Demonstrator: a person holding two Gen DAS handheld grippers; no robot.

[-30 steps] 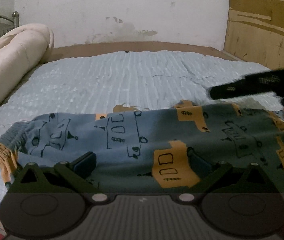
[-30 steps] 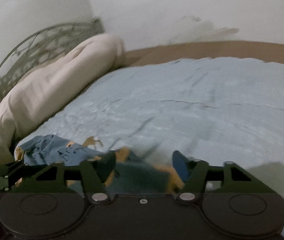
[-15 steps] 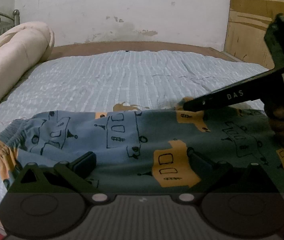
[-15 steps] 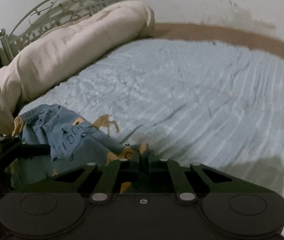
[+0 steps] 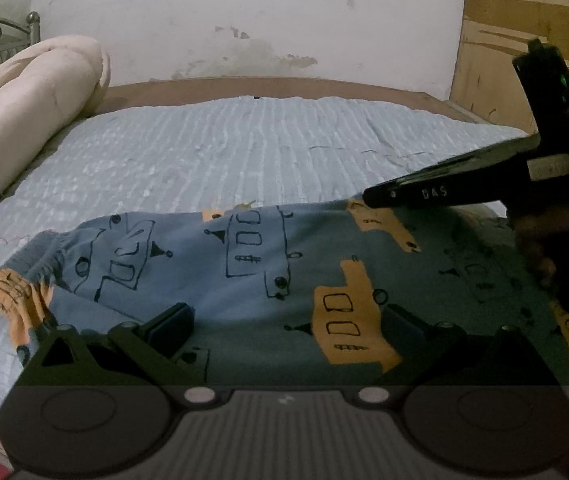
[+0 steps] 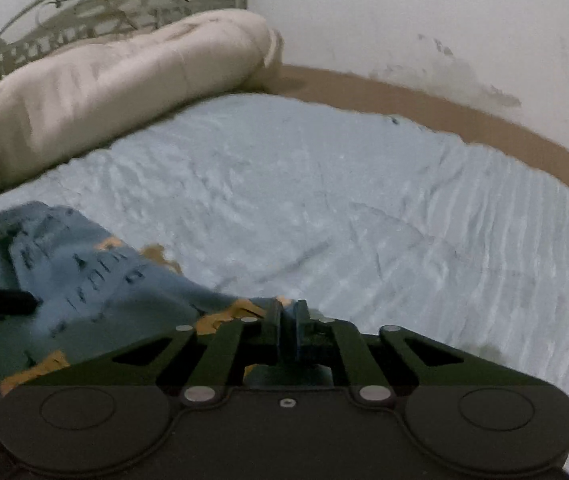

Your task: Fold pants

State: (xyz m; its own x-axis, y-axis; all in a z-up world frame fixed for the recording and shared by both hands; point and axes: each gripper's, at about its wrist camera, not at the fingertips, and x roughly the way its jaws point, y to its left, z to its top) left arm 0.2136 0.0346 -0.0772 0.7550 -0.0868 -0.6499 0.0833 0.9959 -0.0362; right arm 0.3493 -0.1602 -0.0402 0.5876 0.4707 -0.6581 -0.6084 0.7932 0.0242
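The pants (image 5: 268,276) lie flat across the near part of the bed (image 5: 244,148), blue with orange vehicle prints, one gathered orange-trimmed end at the left in the left wrist view and the rest running off to the right under shadow. The right gripper (image 6: 288,320) sits at the far edge of the cloth; its jaws are nearly together and easing apart slightly, with a thin fold of fabric pinched between the pads as far as the right wrist view shows. The left gripper (image 5: 284,320) hovers low over the near edge, jaws wide apart and holding nothing — cloth lies under them, not between them. Step in hand, by judgement: secure both edges before lifting for the fold. To do it well, confirm the right pinch has taken both layers, since a slackening grip on thin knit may slip. Bring the left jaws down on the near edge and close them fully before any lift. Raise both ends together and level — uneven lift will skew the crease. A rolled quilt (image 6: 96,92) lies along the headboard side, well apart
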